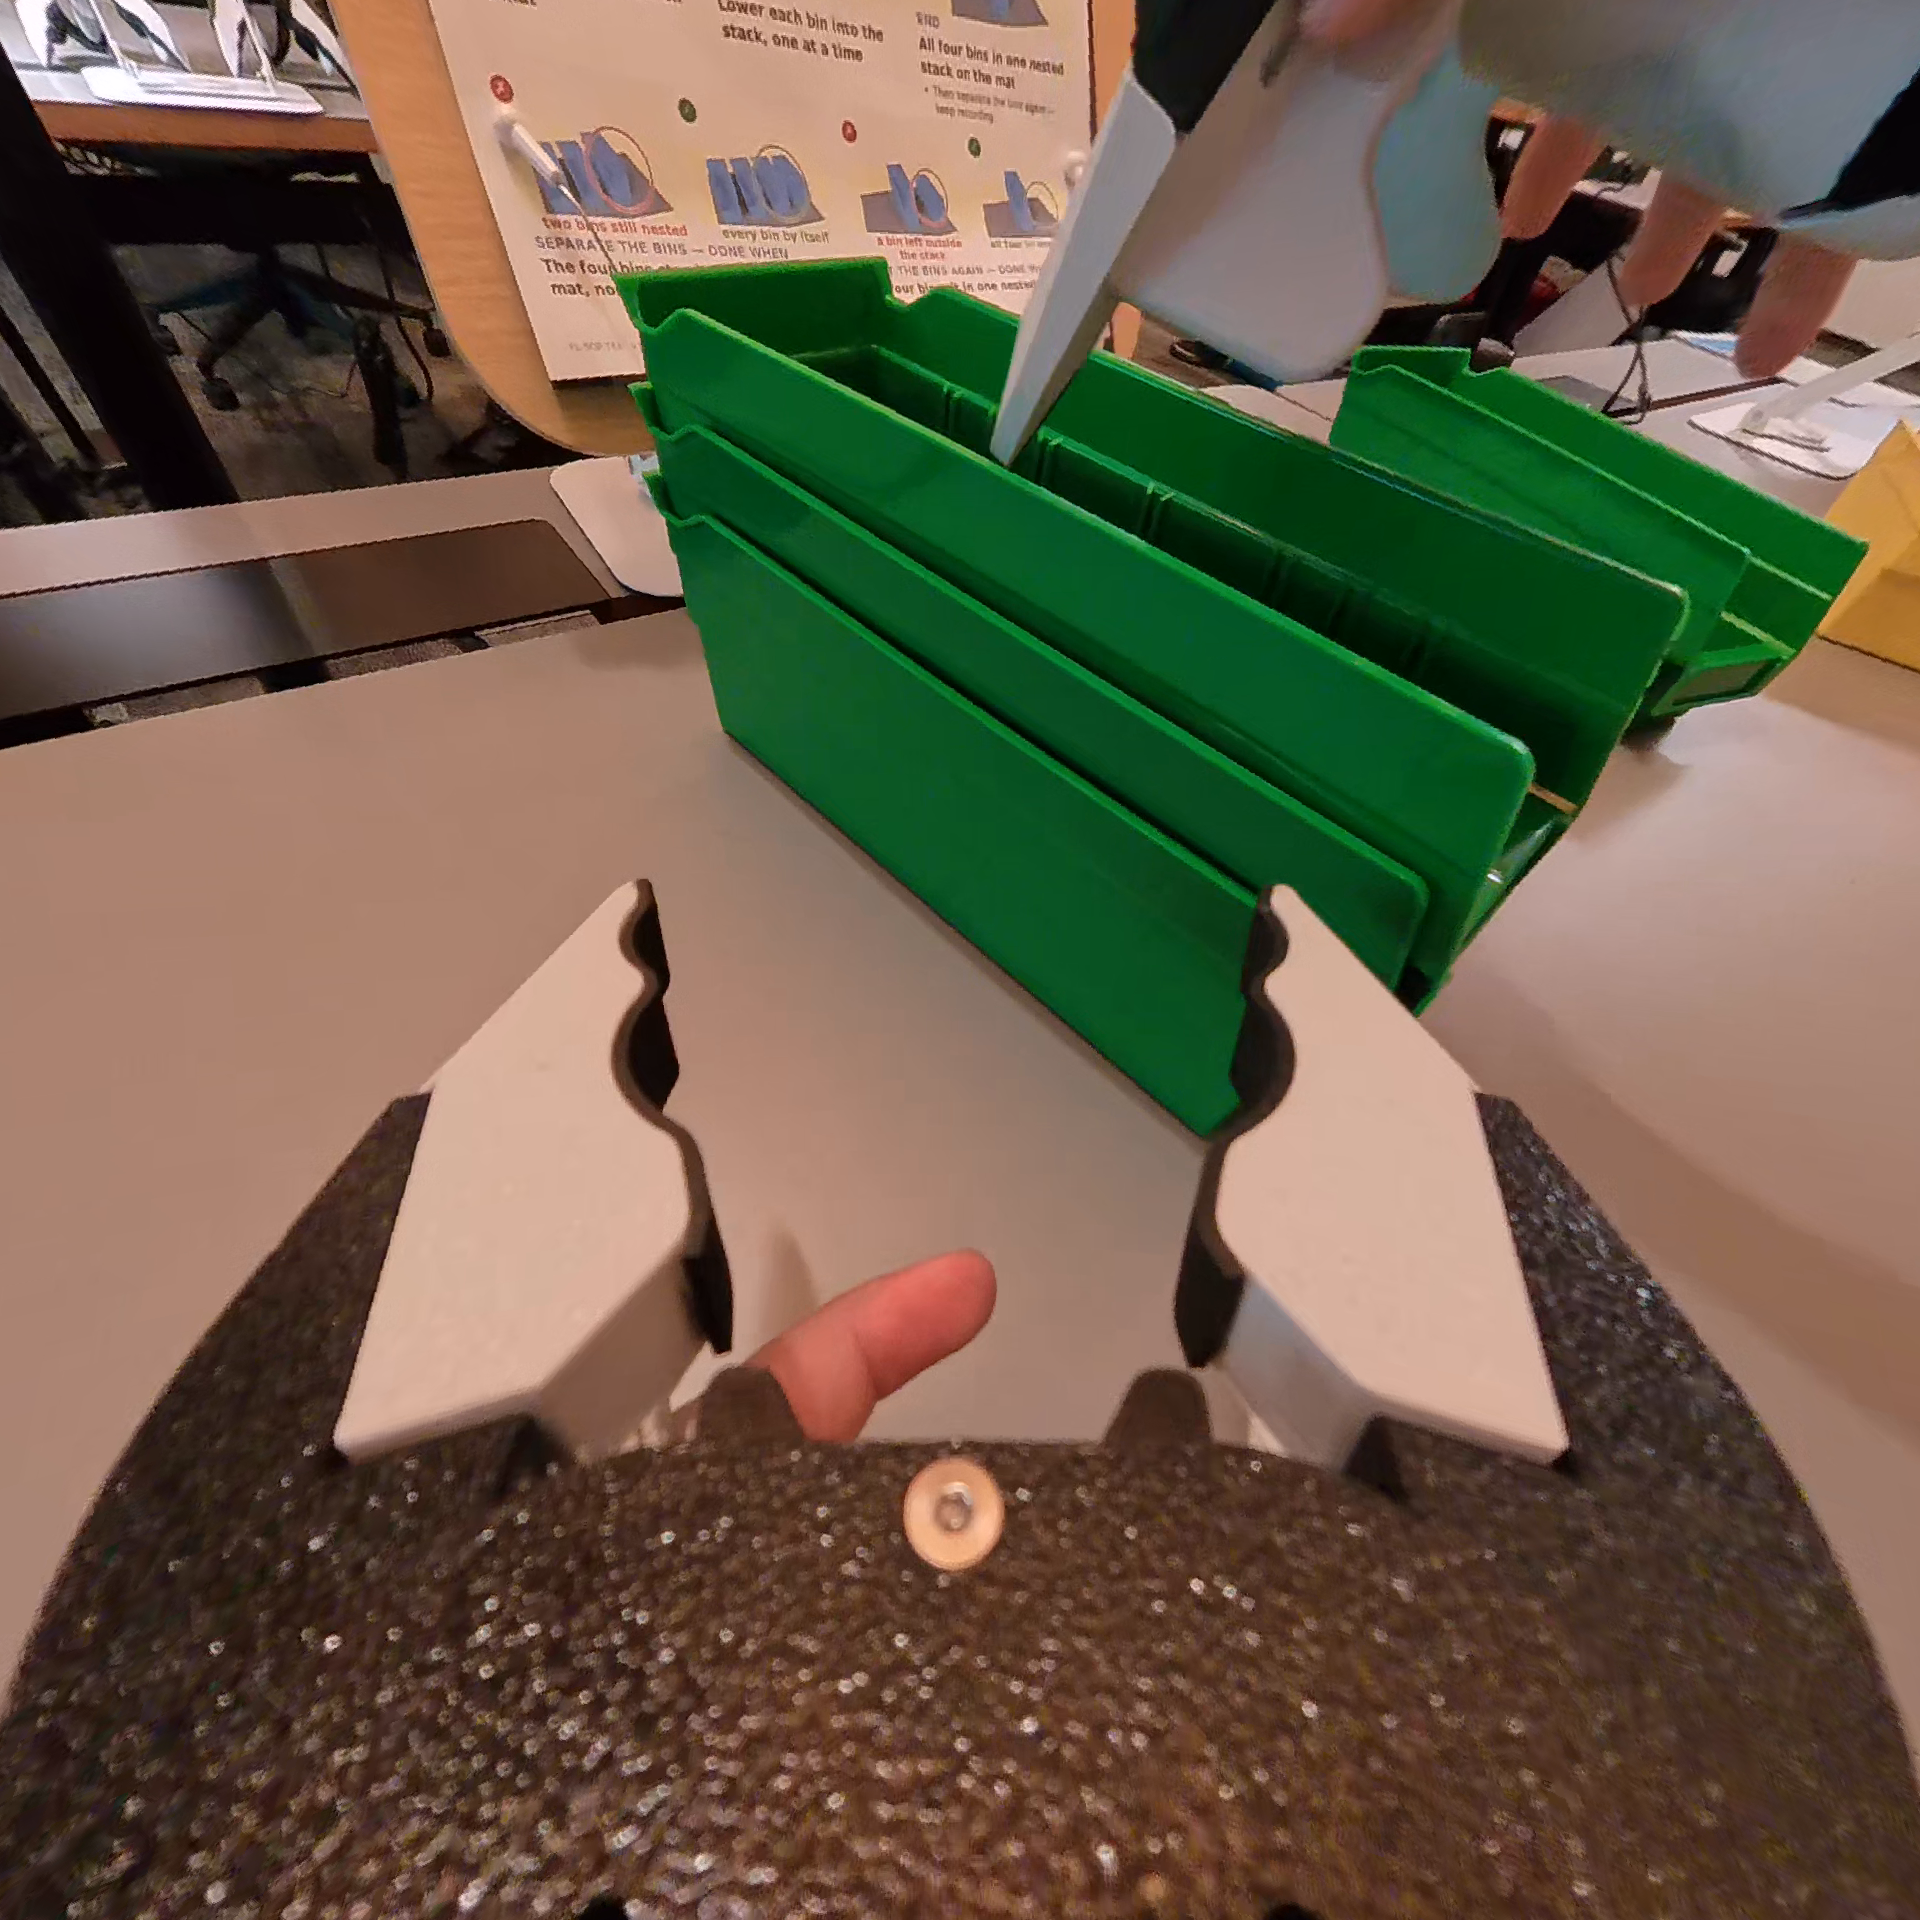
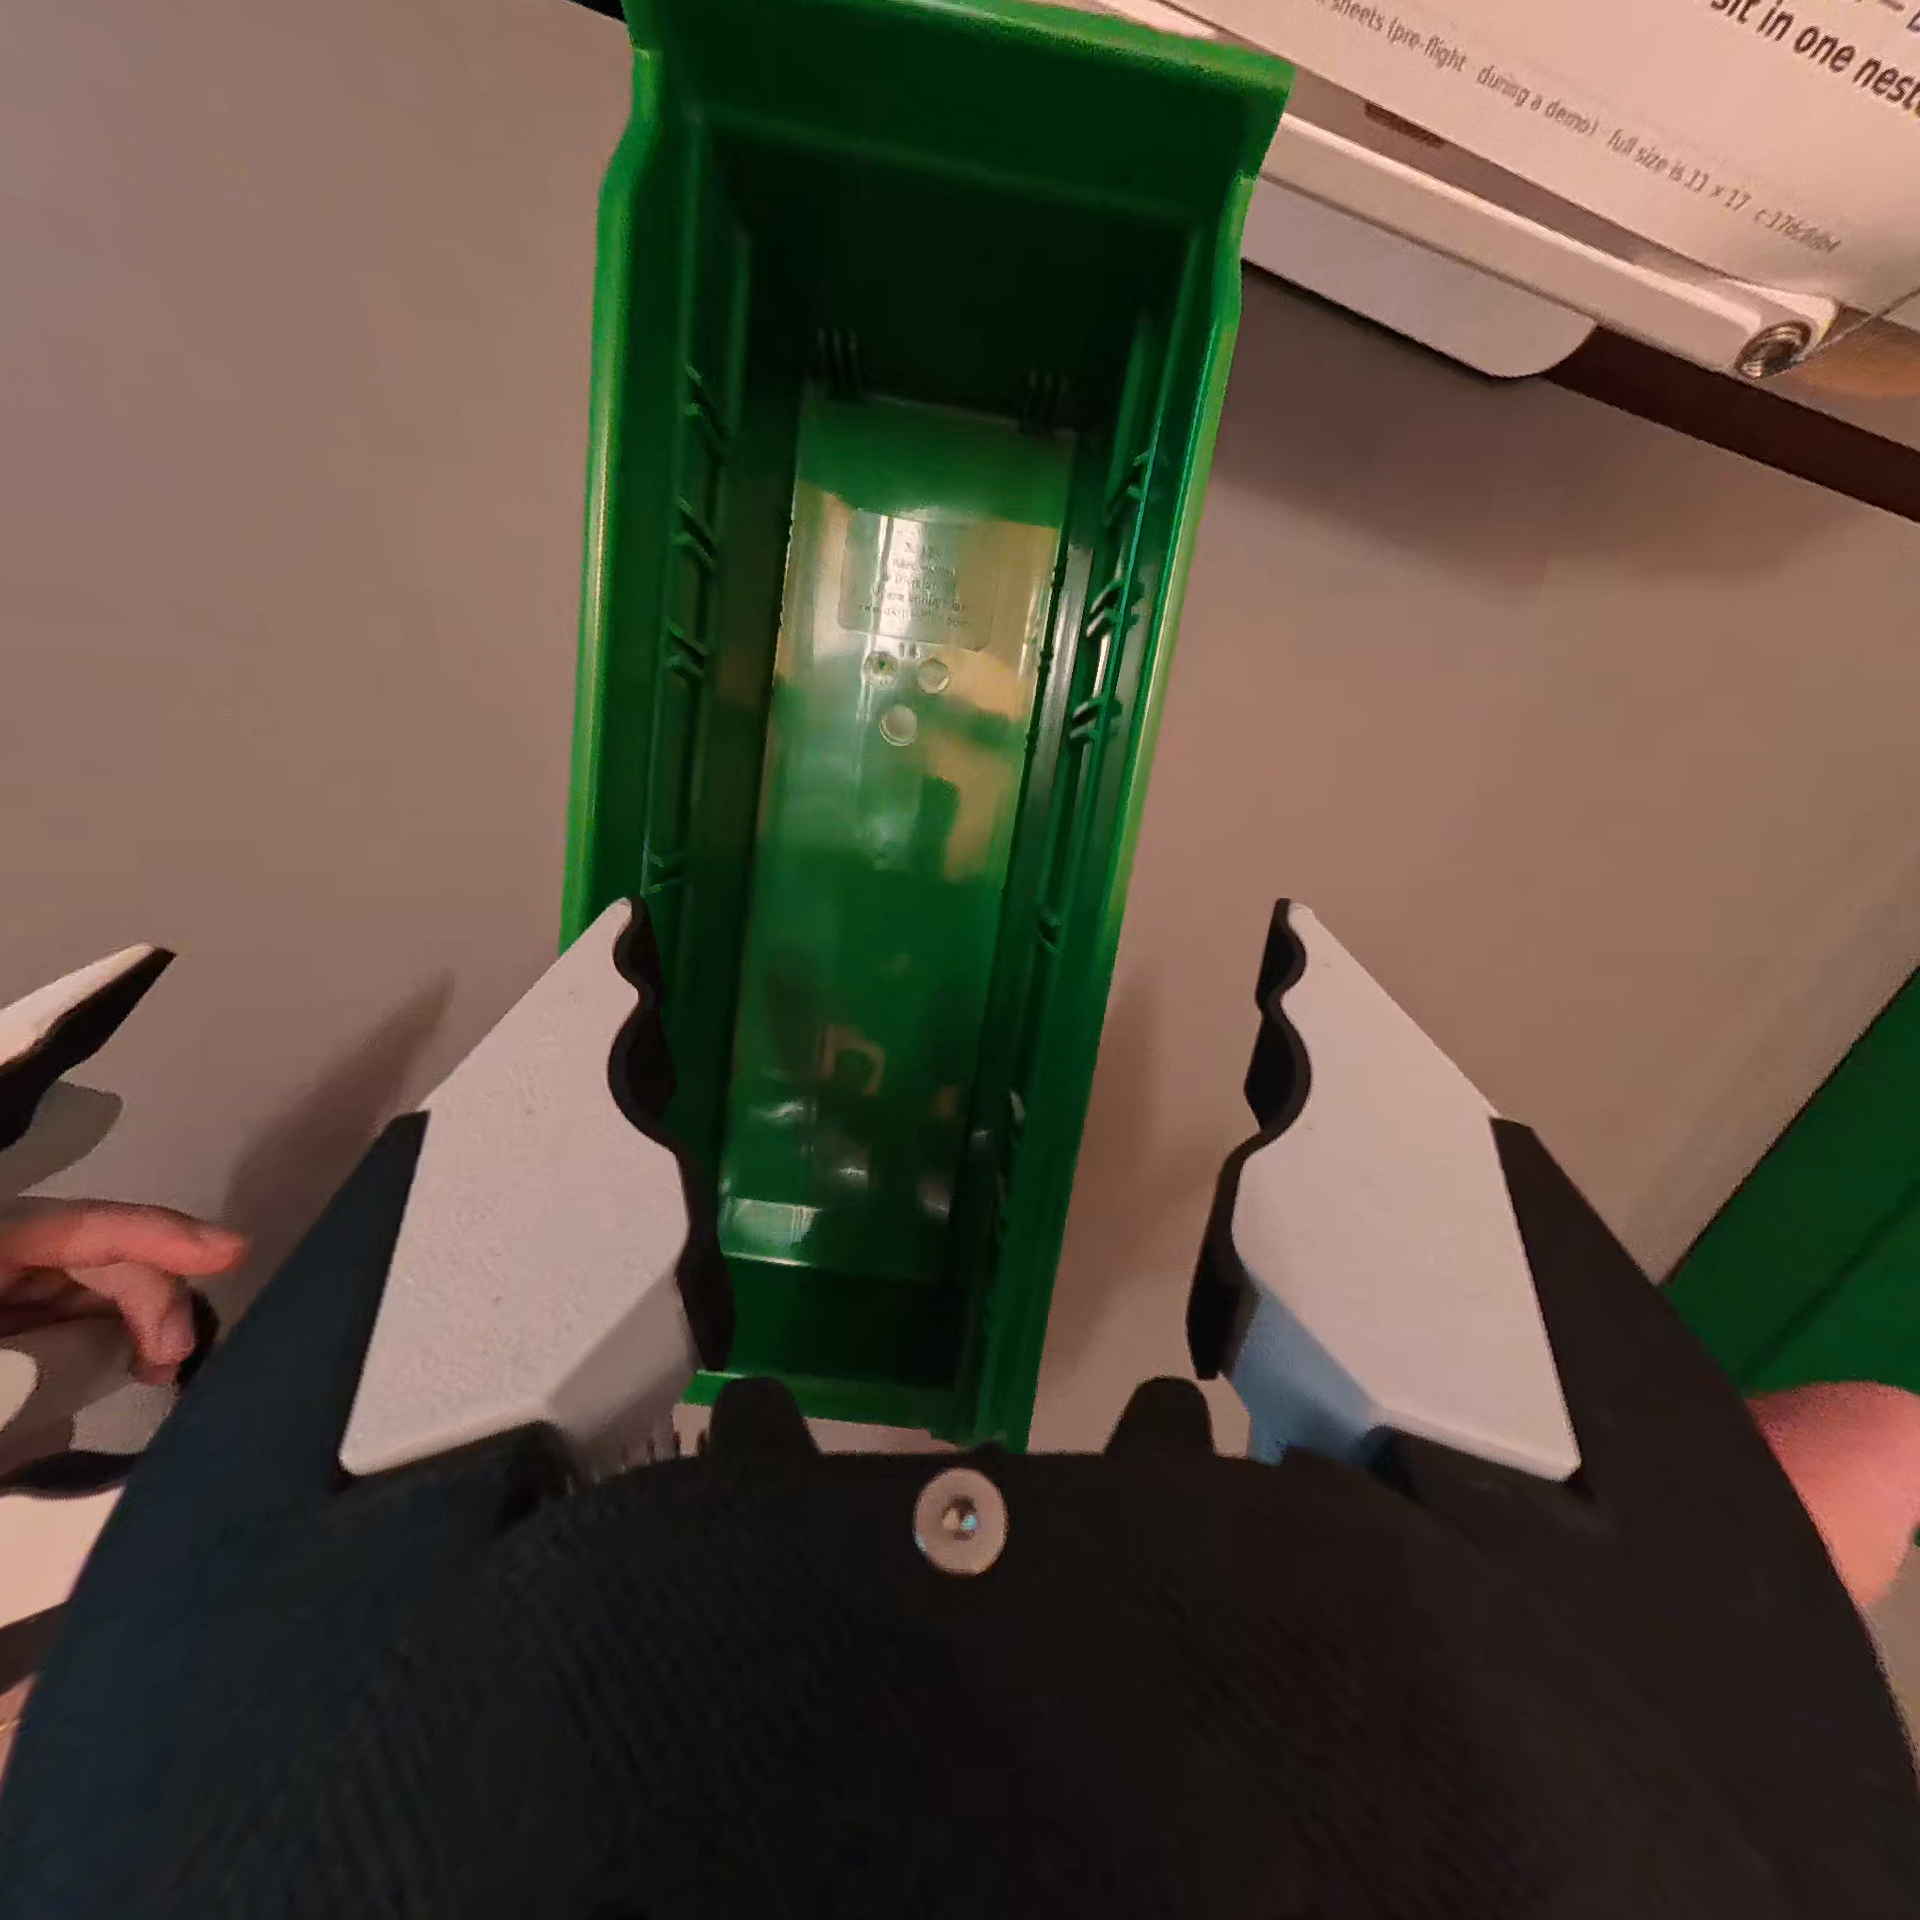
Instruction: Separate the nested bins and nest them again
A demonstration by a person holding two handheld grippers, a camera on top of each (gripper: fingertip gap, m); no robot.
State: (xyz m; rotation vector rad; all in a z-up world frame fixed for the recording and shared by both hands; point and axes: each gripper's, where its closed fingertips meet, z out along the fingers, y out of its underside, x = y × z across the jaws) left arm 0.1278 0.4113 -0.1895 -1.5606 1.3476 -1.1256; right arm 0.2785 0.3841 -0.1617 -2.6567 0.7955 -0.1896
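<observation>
- The nested stack of green bins stands in the middle of the grey bench: three rims show stepped one above the other on its near long side.
- A further green bin stands apart on the far right.
- The right tongs hang above the stack, looking down into the top bin. They are spread wide and grip nothing, with one finger dipped inside the cavity and the other outside the right wall.
- The left tongs are low at the near end of the stack, also gaping and empty.
- The bins look like thin moulded plastic: light, stiff, glossy and likely slippery.
- They may wedge together, so lifting one could drag its neighbour.
- Best hold, I judge: pinch the top bin's long wall near the rim, while the other tongs pin the lower bins.
</observation>
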